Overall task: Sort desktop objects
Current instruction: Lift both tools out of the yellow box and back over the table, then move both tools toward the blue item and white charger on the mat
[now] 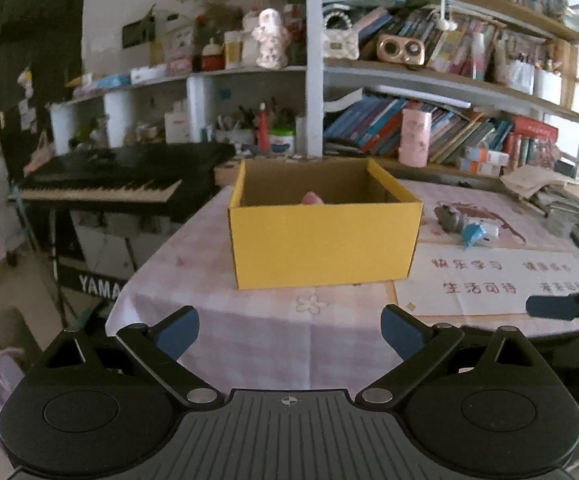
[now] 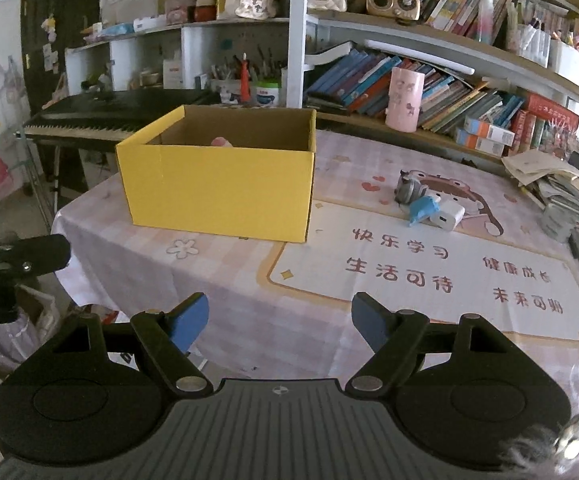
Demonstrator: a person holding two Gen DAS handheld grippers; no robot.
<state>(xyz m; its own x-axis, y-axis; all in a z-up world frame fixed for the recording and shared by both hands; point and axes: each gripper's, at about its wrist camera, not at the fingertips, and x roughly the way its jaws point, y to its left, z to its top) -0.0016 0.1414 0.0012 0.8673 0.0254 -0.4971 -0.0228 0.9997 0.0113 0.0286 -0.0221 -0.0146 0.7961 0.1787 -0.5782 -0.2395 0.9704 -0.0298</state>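
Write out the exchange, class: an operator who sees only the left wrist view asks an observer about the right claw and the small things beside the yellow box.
Operator: Is the right claw holding anything?
Observer: No. The right claw stands open and empty.
Operator: What are the blurred things right of the yellow box?
Observer: A grey figurine, a blue toy and a white charger, bunched together on the mat.

One yellow box (image 2: 217,192), one pink item (image 2: 221,142) inside, three small objects (image 2: 429,204) beside it.
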